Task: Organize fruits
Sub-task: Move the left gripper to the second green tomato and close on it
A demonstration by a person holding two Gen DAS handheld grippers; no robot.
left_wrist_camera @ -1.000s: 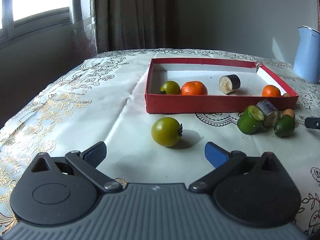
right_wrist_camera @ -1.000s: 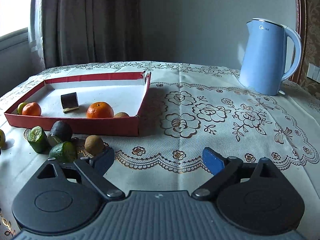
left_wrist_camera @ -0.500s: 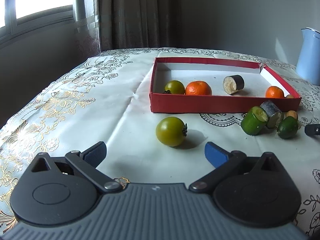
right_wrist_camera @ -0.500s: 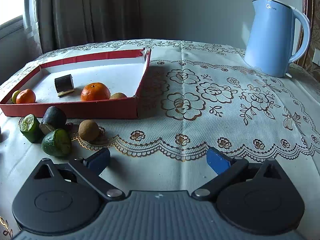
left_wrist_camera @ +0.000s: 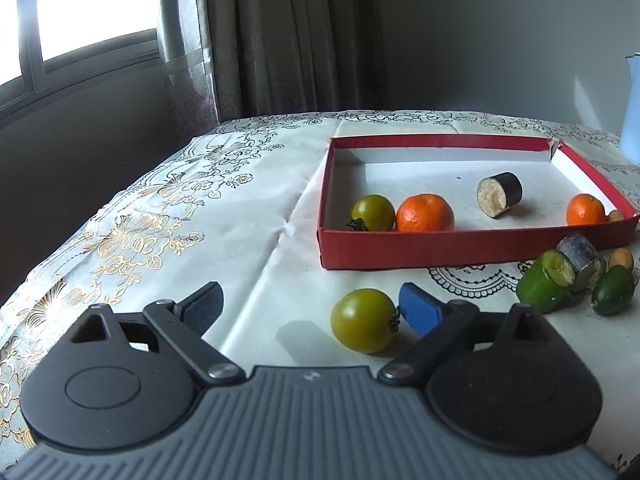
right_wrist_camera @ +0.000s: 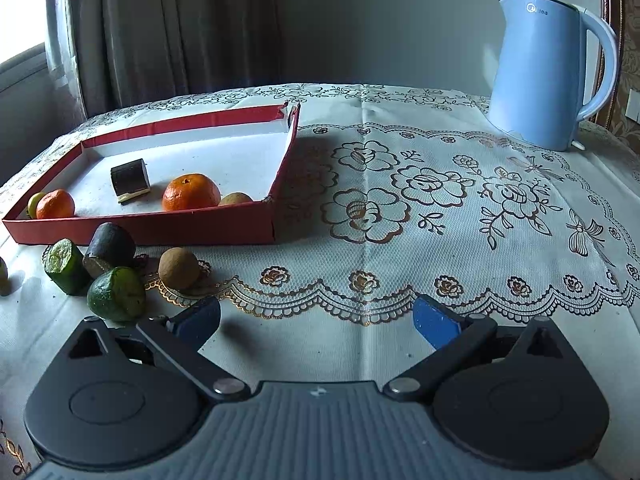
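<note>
A loose green tomato (left_wrist_camera: 364, 320) lies on the tablecloth between the fingers of my left gripper (left_wrist_camera: 312, 308), close against the right pad (left_wrist_camera: 420, 312) and well apart from the left one. The jaws are closing and do not clamp it. Behind it stands the red box (left_wrist_camera: 440, 244), holding a green tomato (left_wrist_camera: 372, 212), two oranges (left_wrist_camera: 425, 213), an eggplant piece (left_wrist_camera: 500, 194) and a brown fruit. My right gripper (right_wrist_camera: 316, 316) is open over bare cloth. A lime (right_wrist_camera: 116, 294), a kiwi (right_wrist_camera: 179, 268), a cucumber piece (right_wrist_camera: 66, 266) and an eggplant piece (right_wrist_camera: 110, 248) lie just left of it.
A light blue kettle (right_wrist_camera: 548, 68) stands at the table's far right. Curtains and a window are behind the far left. The table drops away to the left in the left wrist view. Lace cloth stretches right of the red box (right_wrist_camera: 140, 228).
My left gripper has advanced so the loose green tomato now lies between its fingers, and its jaws have narrowed. The right gripper has shifted slightly closer to the lime and kiwi.
</note>
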